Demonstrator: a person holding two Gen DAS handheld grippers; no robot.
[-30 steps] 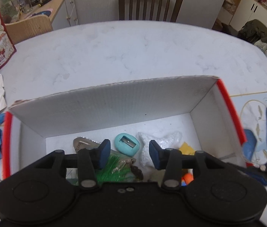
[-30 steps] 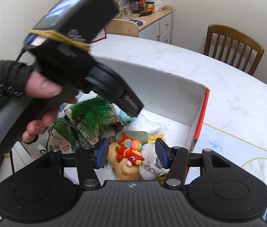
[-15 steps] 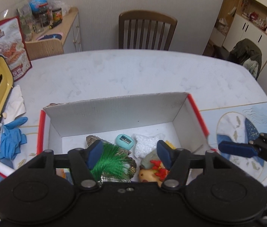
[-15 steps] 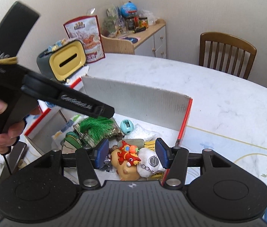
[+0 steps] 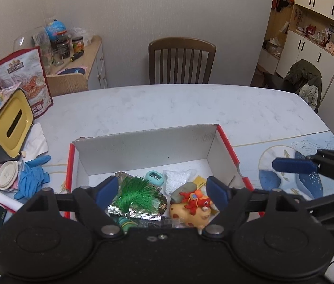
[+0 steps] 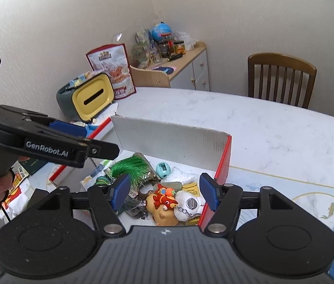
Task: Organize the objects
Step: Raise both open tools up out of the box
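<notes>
Both tools, left and right, hover released above the box (toys inside) on the tabletop.

A home dining room: marble table, wooden chair, cluttered sideboard.

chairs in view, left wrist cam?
2. A wooden slat-back chair at the table's far edge, and a second chair draped with a jacket off the far right corner by the cabinets. Others may sit outside the frame.
</notes>
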